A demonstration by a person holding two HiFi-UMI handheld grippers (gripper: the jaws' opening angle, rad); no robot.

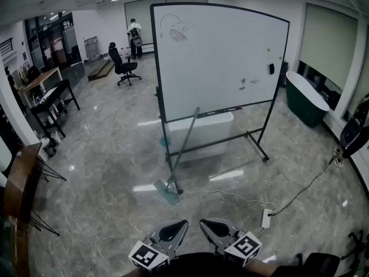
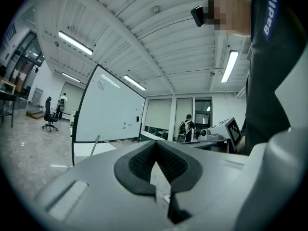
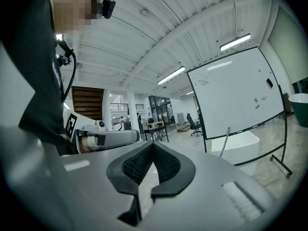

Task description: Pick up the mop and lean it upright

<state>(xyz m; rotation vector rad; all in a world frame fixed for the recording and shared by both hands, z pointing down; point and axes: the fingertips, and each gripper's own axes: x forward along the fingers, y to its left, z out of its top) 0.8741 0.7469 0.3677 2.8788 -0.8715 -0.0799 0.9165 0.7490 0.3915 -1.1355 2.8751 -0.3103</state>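
Observation:
The mop stands tilted against the rolling whiteboard (image 1: 219, 56). Its grey handle (image 1: 184, 149) rests on the board's lower edge and its flat head (image 1: 167, 193) lies on the floor by the left foot. Both grippers are held low near my body, well short of the mop. My left gripper (image 1: 182, 224) is shut and empty; my right gripper (image 1: 203, 223) is shut and empty too. In the left gripper view the jaws (image 2: 155, 144) point up toward the ceiling, with the mop handle (image 2: 95, 146) far off. The right gripper (image 3: 154, 146) also sees the handle (image 3: 224, 141) beside the whiteboard (image 3: 236, 93).
A white box (image 1: 202, 133) sits behind the board. A power strip (image 1: 266, 217) and its cable (image 1: 305, 186) lie on the glossy floor to the right. A dark green tub (image 1: 305, 97) stands at the right, a desk (image 1: 49, 94) at the left, an office chair (image 1: 124, 65) and a person (image 1: 135, 36) at the back.

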